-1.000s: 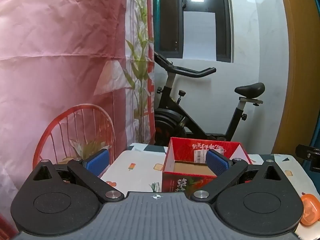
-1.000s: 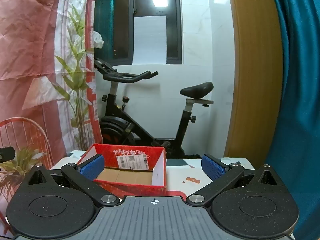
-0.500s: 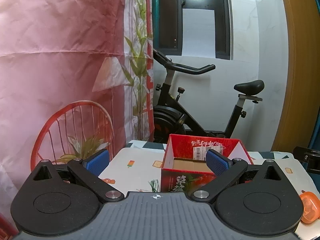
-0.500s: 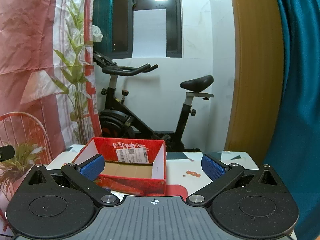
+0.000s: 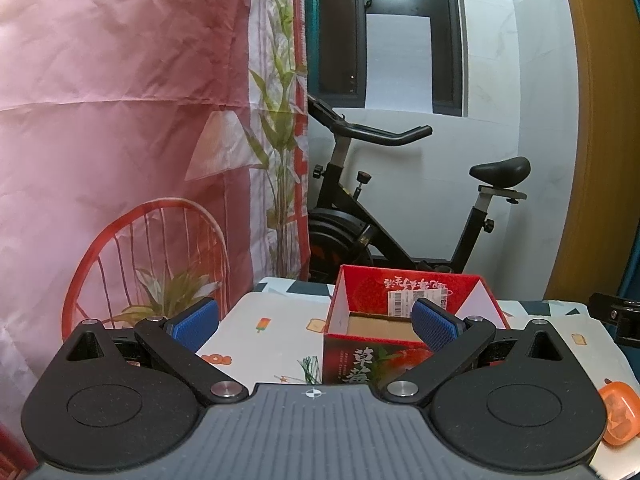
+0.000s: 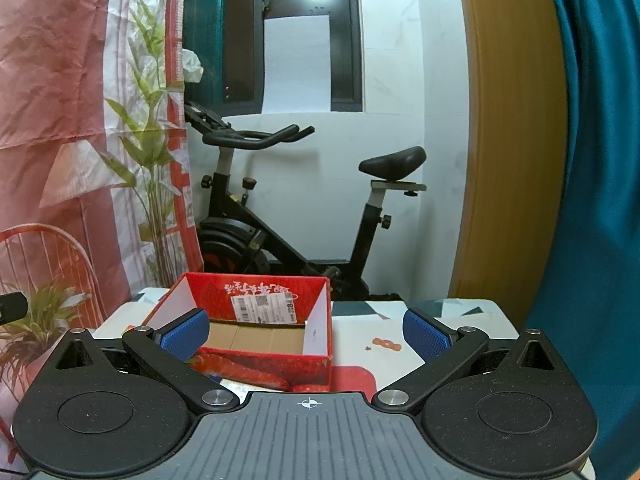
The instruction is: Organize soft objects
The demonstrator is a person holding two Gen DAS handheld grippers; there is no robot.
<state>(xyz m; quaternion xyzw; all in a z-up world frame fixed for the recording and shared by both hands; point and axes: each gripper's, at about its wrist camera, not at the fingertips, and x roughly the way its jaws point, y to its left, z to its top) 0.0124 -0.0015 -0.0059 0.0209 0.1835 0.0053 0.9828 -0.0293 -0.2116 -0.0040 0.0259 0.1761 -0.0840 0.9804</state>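
We've got both grippers up over the table (image 5: 276, 320), and both are empty. The left gripper (image 5: 315, 322) has its fingers (image 5: 196, 318) spread wide with nothing between them, and the right gripper (image 6: 307, 330) is wide apart as well.

The red cardboard box (image 5: 404, 320) sits open on the table, just ahead of both grippers and a bit right of centre from the left wrist; from the right wrist it's the same box (image 6: 256, 320), slightly left of centre, with a bare brown bottom and a shipping label on the back wall. An orange thing (image 5: 618, 414) lies at the table's right edge in the left view, probably one of the soft objects, but it's cut off so we can't really tell. An exercise bike (image 6: 288, 208) stands behind the table.
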